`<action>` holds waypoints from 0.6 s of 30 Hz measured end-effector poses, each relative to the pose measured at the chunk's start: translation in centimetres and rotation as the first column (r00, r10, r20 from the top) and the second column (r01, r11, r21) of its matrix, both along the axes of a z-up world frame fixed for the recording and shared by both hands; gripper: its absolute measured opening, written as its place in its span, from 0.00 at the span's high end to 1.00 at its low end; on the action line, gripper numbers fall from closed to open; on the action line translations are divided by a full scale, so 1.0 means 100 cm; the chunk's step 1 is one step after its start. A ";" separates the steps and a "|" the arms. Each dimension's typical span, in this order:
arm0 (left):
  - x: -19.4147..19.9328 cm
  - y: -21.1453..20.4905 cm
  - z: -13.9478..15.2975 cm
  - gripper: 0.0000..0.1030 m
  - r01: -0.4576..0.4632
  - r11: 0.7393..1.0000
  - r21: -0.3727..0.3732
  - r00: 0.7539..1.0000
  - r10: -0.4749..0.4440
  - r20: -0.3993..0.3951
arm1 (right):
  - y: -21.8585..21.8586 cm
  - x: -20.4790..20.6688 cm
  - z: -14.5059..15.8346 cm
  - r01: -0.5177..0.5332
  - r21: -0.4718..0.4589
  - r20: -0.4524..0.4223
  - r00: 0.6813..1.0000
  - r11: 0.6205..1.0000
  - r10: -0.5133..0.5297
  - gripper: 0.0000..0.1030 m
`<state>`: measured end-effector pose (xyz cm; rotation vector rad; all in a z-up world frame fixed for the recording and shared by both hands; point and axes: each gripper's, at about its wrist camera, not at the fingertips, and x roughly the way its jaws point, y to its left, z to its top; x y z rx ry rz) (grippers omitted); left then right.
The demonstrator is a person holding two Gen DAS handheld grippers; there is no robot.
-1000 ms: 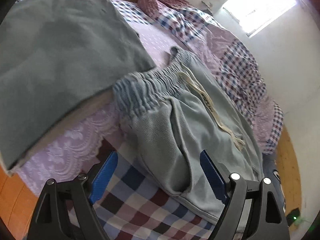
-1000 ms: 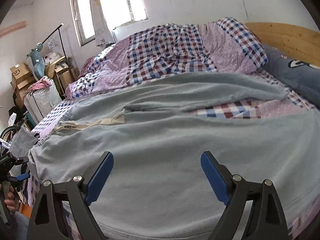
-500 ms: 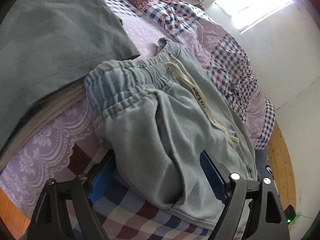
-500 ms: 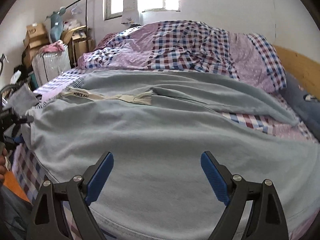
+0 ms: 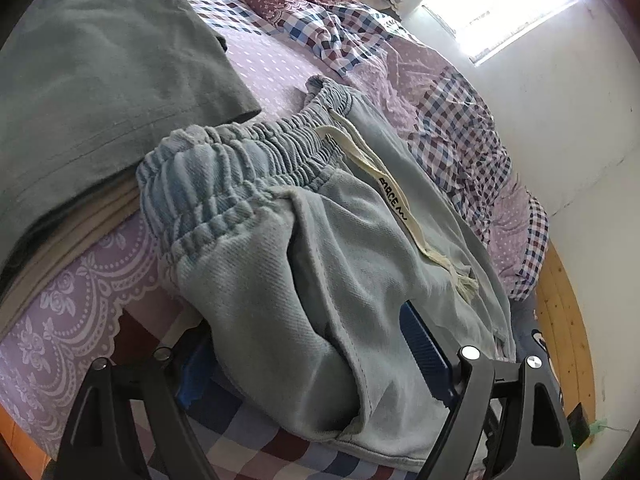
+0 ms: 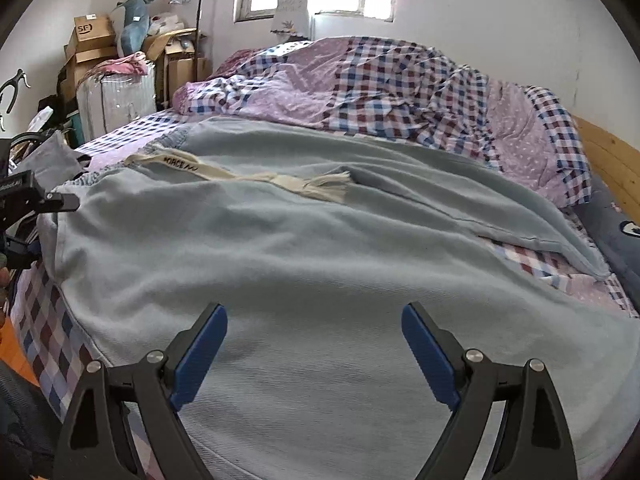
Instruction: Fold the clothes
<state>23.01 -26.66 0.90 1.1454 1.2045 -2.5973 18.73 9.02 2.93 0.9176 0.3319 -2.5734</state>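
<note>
Left wrist view: light blue sweatpants (image 5: 348, 264) are lying spread across the bed (image 5: 272, 56), waistband (image 5: 240, 160) at the bed's near edge.
Left gripper (image 5: 304, 356) is straddling the waistband-side corner, jaws wide, nothing clamped; right gripper (image 6: 314, 354) is hovering wide open over a leg. Fabric appears soft, limp, light; gripping doubled hems should be holding best.
</note>
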 end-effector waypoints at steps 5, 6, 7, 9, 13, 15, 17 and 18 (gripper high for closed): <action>0.000 -0.003 -0.002 0.15 -0.018 1.000 0.024 1.000 0.018 -0.003 | -0.015 0.000 -0.015 -0.042 0.041 0.048 0.998 0.998 0.040 0.11; 0.001 -0.004 -0.003 0.15 -0.020 0.999 0.030 1.000 0.020 0.000 | -0.018 0.001 -0.017 -0.058 0.049 0.054 0.997 0.997 0.055 0.11; 0.001 -0.005 -0.003 0.15 -0.024 0.999 0.038 1.000 0.024 0.003 | -0.023 0.003 -0.019 -0.078 0.056 0.057 0.996 0.995 0.074 0.11; 0.003 -0.008 -0.004 0.17 -0.033 0.998 0.053 0.999 0.032 0.010 | -0.032 0.009 -0.021 -0.112 0.075 0.037 0.993 0.991 0.110 0.11; 0.005 -0.013 -0.005 0.21 -0.050 0.995 0.085 0.999 0.049 0.023 | -0.048 0.026 -0.016 -0.168 0.117 -0.051 0.983 0.979 0.175 0.11; 0.006 -0.015 -0.006 0.26 -0.059 0.993 0.100 0.998 0.057 0.030 | -0.056 0.036 -0.013 -0.206 0.125 -0.093 0.971 0.970 0.218 0.11; 0.007 -0.018 -0.007 0.27 -0.068 0.991 0.115 0.997 0.064 0.038 | -0.064 0.045 -0.010 -0.243 0.141 -0.133 0.956 0.960 0.262 0.11; 0.008 -0.018 -0.007 0.28 -0.071 0.990 0.120 0.997 0.066 0.040 | -0.068 0.050 -0.009 -0.261 0.149 -0.153 0.947 0.954 0.283 0.11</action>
